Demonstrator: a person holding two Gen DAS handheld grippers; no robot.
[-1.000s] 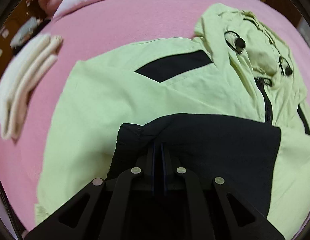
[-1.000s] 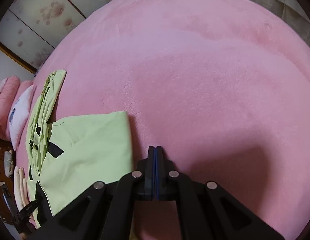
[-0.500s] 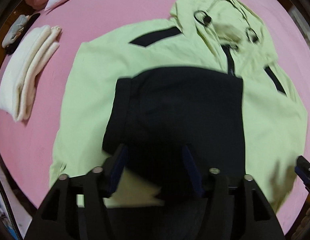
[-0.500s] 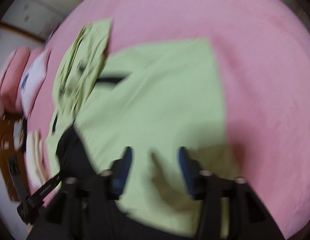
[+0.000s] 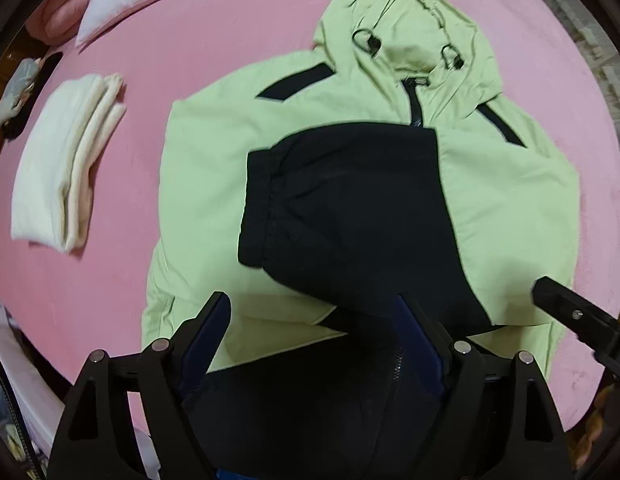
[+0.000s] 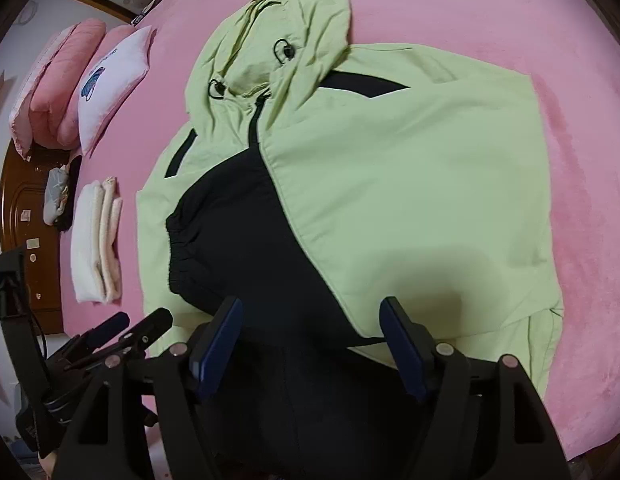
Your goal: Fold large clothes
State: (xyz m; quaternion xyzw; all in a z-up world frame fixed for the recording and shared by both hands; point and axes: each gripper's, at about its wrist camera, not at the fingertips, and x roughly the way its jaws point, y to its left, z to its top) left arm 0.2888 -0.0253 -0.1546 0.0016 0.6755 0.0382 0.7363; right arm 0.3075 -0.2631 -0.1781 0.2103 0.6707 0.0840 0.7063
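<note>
Jaws are being held spread on both the left gripper (image 5: 312,334) and right gripper (image 6: 310,338), gripping nothing, above the lime-green hooded jacket (image 5: 214,184) lying on the pink bed (image 5: 230,32), its black sleeve (image 5: 350,208) folded across the chest.

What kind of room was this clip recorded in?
Most likely a bedroom. The green jacket lies spread on a wide bed with a pink cover, pillows are stacked at its head, and a dark wooden headboard stands behind them. Folded cream laundry lies beside the jacket.

Both wrist views overlook the jacket (image 5: 214,184) (probably from close above).
</note>
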